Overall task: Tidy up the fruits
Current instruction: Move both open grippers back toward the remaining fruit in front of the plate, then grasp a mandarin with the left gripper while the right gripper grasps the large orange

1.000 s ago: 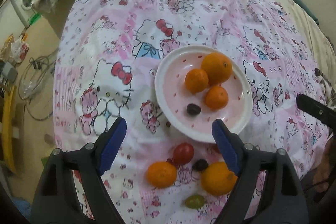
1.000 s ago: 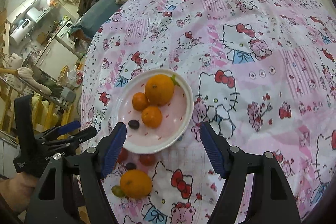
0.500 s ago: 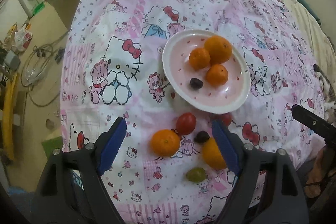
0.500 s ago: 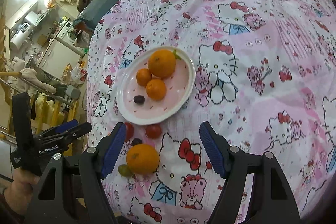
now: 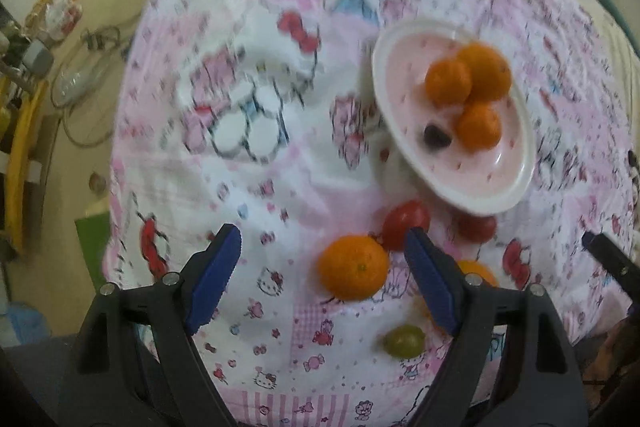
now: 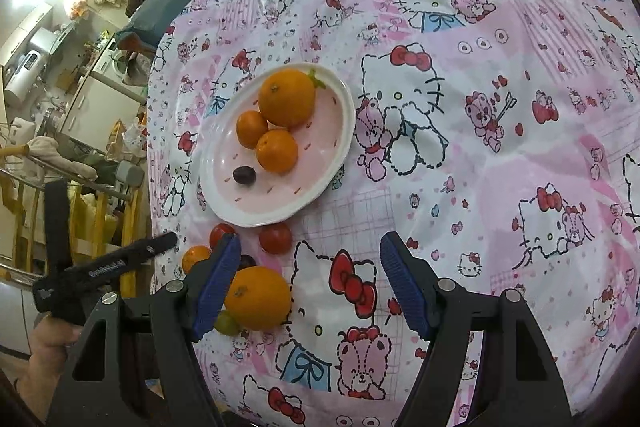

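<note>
A white plate [image 6: 224,203] with a pink centre holds a big orange [image 6: 286,98], two mandarins [image 6: 251,129] [image 6: 277,151] touching it, and a dark grape [image 6: 244,174] apart. Loose by the near edge of the bed lie two red tomatoes [image 6: 275,237] [image 5: 405,225], an orange [image 6: 258,297], a mandarin [image 5: 353,267] and a green grape [image 5: 404,340].

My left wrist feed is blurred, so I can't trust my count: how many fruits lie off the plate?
Observer: Six. The right wrist view shows a dark grape next to the big orange; in your view a finger of the left gripper hides it.
Operator: Is the right gripper carrying anything?
Observer: No. The right gripper is open and empty, and the big orange sits just beside one of its fingers.
</note>
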